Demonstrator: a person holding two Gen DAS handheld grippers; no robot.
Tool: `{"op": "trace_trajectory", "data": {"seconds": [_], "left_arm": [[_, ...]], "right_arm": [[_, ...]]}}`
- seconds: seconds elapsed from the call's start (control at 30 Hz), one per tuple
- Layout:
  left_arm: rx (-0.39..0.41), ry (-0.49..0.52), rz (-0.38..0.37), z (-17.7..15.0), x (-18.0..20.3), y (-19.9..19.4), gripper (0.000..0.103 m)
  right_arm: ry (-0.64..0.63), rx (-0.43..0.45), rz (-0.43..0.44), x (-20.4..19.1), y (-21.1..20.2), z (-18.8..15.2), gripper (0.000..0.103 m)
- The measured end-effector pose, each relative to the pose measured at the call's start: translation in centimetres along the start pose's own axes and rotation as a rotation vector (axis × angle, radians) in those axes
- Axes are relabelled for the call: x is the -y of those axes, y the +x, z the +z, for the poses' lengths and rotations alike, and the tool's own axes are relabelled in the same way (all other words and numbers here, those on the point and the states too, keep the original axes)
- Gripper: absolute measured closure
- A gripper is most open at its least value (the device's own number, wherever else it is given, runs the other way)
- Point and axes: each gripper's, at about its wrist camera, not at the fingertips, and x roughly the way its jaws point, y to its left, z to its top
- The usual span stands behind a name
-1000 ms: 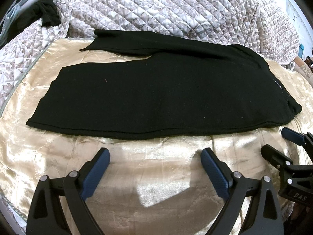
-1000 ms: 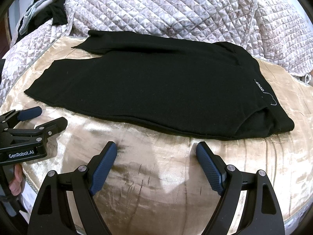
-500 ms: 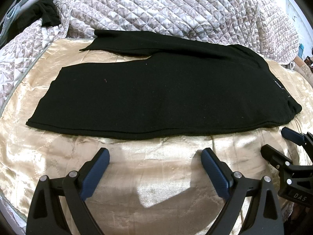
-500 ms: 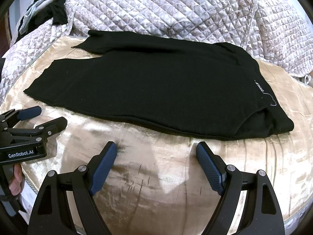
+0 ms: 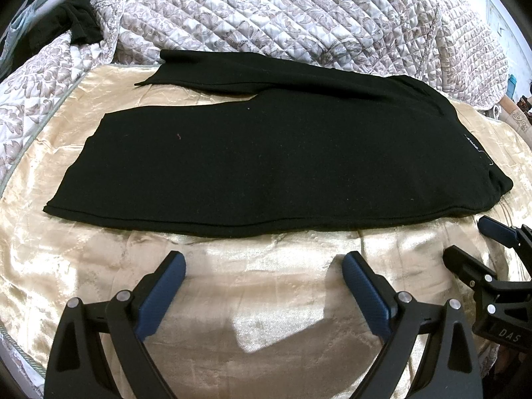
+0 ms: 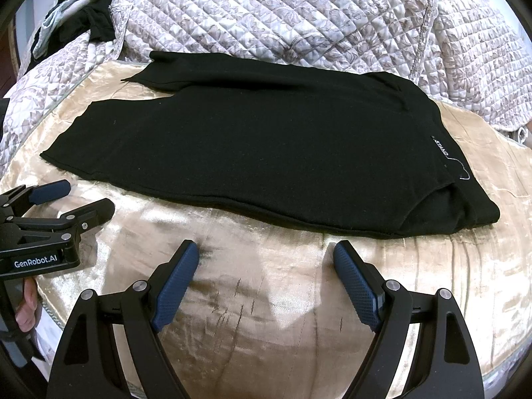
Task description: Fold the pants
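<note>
Black pants (image 5: 272,159) lie flat on a gold satin sheet (image 5: 266,299), legs to the left, waistband with a small white label at the right; they also show in the right wrist view (image 6: 259,146). The far leg angles away from the near leg at the left end. My left gripper (image 5: 264,266) is open and empty, hovering just in front of the pants' near edge. My right gripper (image 6: 266,256) is open and empty, also in front of the near edge, nearer the waist. Each gripper shows at the edge of the other's view.
A quilted floral bedspread (image 5: 299,16) is bunched up behind the pants. Dark clothes (image 5: 76,23) lie at the far left corner. The gold sheet's near edge (image 6: 50,299) drops off at the lower left.
</note>
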Motion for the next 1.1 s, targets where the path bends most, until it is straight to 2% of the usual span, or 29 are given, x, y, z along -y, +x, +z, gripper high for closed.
{"op": "trace_trajectory", "data": {"seconds": [1.1], "left_arm": [[-0.003,0.0,0.0,-0.23,-0.04,-0.11,0.006]], "right_arm": [[-0.002,-0.003,-0.002,-0.14,0.03,0.06,0.02]]}}
